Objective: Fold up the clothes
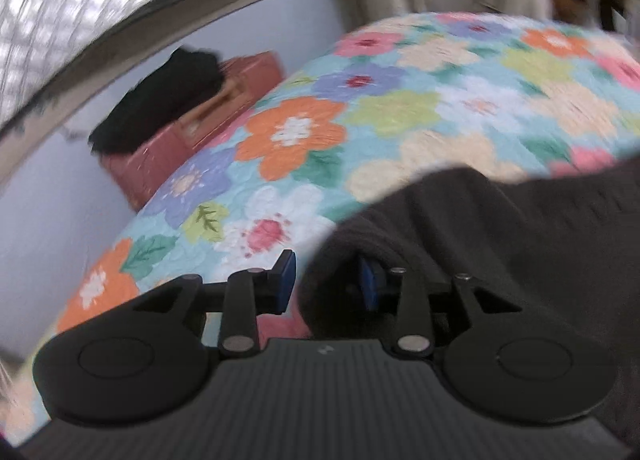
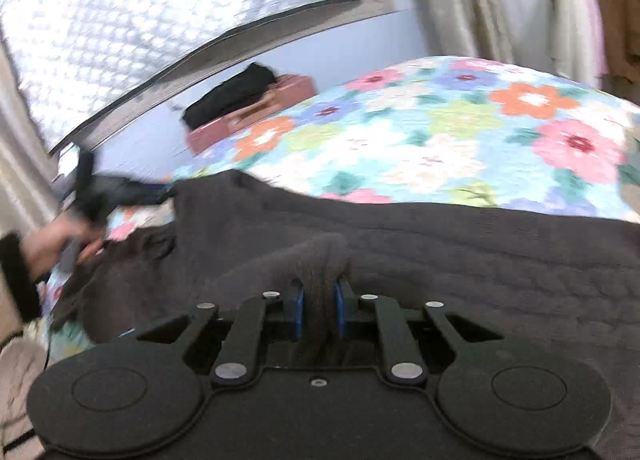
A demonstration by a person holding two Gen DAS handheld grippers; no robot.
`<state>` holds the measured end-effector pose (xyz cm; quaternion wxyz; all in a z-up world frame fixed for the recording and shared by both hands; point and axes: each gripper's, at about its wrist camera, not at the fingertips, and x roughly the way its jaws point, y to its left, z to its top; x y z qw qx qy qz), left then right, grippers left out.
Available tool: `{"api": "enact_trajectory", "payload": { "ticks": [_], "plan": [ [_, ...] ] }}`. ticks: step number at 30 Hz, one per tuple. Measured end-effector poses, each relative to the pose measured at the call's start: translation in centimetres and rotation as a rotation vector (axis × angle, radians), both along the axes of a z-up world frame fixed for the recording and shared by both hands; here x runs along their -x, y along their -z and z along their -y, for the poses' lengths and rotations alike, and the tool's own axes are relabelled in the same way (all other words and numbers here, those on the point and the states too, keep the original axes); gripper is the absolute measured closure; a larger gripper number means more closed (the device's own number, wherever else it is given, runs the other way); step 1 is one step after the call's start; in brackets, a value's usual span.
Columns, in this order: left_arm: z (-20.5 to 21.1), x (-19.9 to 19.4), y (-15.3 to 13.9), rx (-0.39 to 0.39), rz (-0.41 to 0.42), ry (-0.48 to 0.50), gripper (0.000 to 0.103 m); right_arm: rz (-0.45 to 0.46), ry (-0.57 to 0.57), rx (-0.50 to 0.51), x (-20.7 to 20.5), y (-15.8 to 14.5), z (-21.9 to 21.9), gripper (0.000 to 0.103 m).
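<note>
A dark brown knitted garment (image 2: 440, 252) lies spread across the near part of a bed with a floral quilt (image 2: 460, 128). My right gripper (image 2: 319, 310) is shut on a bunched fold of this garment, which stands up between the blue pads. In the left wrist view my left gripper (image 1: 328, 280) is open. A rounded edge of the garment (image 1: 500, 244) sits between its jaws and covers part of the right pad. The left pad (image 1: 286, 280) is bare over the quilt (image 1: 400, 108). In the right wrist view the left gripper (image 2: 92, 188) shows blurred at the garment's far left edge, held by a hand.
A reddish-pink box (image 1: 192, 132) with a black cloth (image 1: 160, 100) on it stands beside the bed's far left, against a pale blue wall. A window with a silvery cover (image 2: 160, 20) is above. Beige curtains (image 2: 480, 0) hang behind the bed.
</note>
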<state>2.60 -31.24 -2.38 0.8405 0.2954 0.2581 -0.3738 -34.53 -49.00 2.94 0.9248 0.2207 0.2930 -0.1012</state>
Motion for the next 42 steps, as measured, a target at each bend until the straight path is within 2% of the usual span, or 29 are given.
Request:
{"api": "enact_trajectory", "payload": {
  "ticks": [2,5,7,8,10,12,14,17,19,20,21,22,23,24,25,26,27,28,32,37,38,39,40,41,42],
  "plan": [
    [-1.1,3.0,0.2,-0.009,-0.011,0.063,0.061,-0.01,0.023,0.004,-0.1,0.6,0.2,0.089],
    [-2.6,7.8,-0.2,0.055,-0.051,0.167,0.061,-0.038,0.034,0.04,-0.8,1.3,0.1,0.089],
    [-2.7,11.0,-0.4,0.088,-0.043,0.26,0.054,-0.034,0.039,0.048,-0.7,1.3,0.0,0.09],
    [-2.1,12.2,-0.4,0.088,-0.047,0.304,0.047,-0.023,0.041,0.045,-0.8,1.2,-0.2,0.09],
    [-0.7,14.7,-0.2,0.083,-0.059,0.392,0.046,0.006,0.043,0.017,-1.5,0.9,-0.2,0.09],
    [0.8,16.4,0.2,0.069,-0.061,0.467,0.039,0.047,0.044,-0.034,-0.9,0.6,0.2,0.09],
    [2.6,18.1,0.9,0.034,-0.055,0.531,0.035,0.067,0.044,-0.036,-0.3,0.3,0.0,0.09],
    [5.1,20.3,2.0,-0.068,-0.075,0.571,0.033,0.073,0.037,-0.022,0.2,0.1,-0.4,0.09],
    [6.3,21.3,2.7,-0.086,-0.077,0.562,0.03,0.068,0.038,-0.025,0.2,0.2,-0.4,0.09],
    [6.7,21.7,3.1,-0.096,-0.072,0.558,0.021,0.068,0.04,-0.029,0.2,0.3,-0.3,0.09],
    [7.1,22.0,3.5,-0.108,-0.055,0.557,0.017,0.068,0.041,-0.033,0.2,0.4,-0.2,0.09],
    [7.5,22.3,4.0,-0.12,-0.036,0.555,0.017,0.068,0.041,-0.04,0.2,0.6,0.0,0.09],
    [7.8,22.3,4.2,-0.128,-0.031,0.55,0.022,0.067,0.044,-0.042,0.1,0.7,0.1,0.09],
    [7.9,22.0,4.3,-0.13,-0.064,0.539,0.049,0.067,0.045,-0.044,0.1,0.9,0.2,0.09],
    [8.4,21.3,4.2,-0.141,-0.162,0.518,0.063,0.071,0.039,-0.036,0.0,1.2,0.2,0.09],
    [8.7,20.7,3.9,-0.142,-0.236,0.483,0.072,0.076,0.029,-0.012,-0.1,1.7,0.2,0.09],
    [9.0,20.2,3.4,-0.139,-0.254,0.46,0.082,0.077,0.013,0.015,-0.4,2.3,0.2,0.09],
    [9.3,19.8,2.9,-0.136,-0.264,0.439,0.087,0.078,0.002,0.036,-0.6,2.9,0.2,0.09],
    [10.4,18.4,0.8,-0.135,-0.177,0.43,0.093,0.087,0.042,0.0,-1.1,4.2,1.5,0.088],
    [12.4,14.1,-2.8,-0.124,-0.052,0.375,0.098,0.138,0.094,-0.05,-0.7,3.9,2.7,0.081],
    [12.9,13.2,-3.6,-0.123,-0.025,0.363,0.102,0.138,0.106,-0.046,-0.7,3.8,2.9,0.078],
    [12.8,12.8,-4.5,-0.128,0.012,0.345,0.103,0.139,0.119,-0.042,-0.6,3.8,3.0,0.071],
    [13.3,11.6,-5.3,-0.129,0.038,0.328,0.103,0.139,0.13,-0.039,-0.6,3.7,3.2,0.067],
    [13.9,10.3,-6.1,-0.13,0.062,0.312,0.103,0.139,0.134,-0.047,-0.6,3.8,3.4,0.067],
    [14.4,8.6,-7.1,-0.117,0.048,0.279,0.103,0.139,0.136,-0.055,-0.7,3.9,3.7,0.067]
  ]
}}
